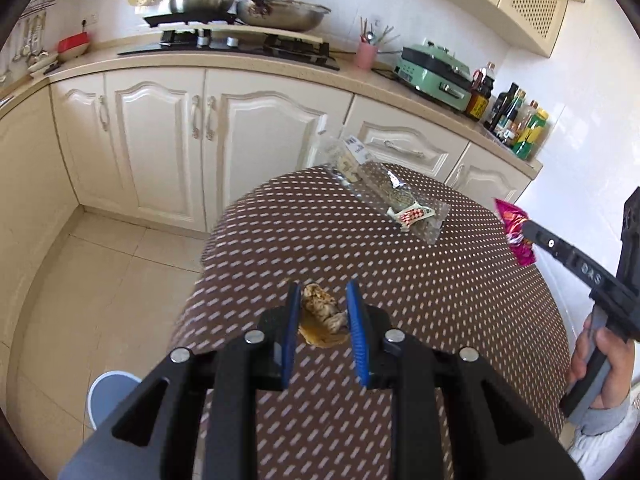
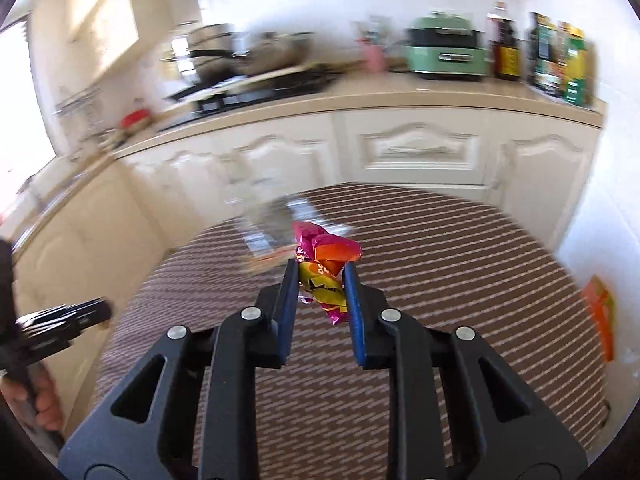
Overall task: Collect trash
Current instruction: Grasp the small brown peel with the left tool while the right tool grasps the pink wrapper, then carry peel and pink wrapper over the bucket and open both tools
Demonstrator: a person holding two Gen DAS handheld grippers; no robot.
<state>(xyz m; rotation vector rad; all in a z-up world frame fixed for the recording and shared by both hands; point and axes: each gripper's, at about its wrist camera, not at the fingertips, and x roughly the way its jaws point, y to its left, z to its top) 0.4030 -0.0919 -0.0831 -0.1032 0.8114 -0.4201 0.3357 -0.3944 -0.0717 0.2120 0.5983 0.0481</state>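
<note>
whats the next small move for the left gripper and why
Probably close the left gripper: its jaws stand open on either side of the crumpled brown scrap lying on the table, so it looks lined up for a grasp. The right gripper is already shut on the pink wrapper.

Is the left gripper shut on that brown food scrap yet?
No, open. The left gripper jaws straddle the food scrap on the table, with gaps on both sides.

Readable lettering: one mark only

"DAS" stands in raised letters on the right hand-held gripper (image 1: 516,232); bottle labels and wrapper print are illegible.
</note>
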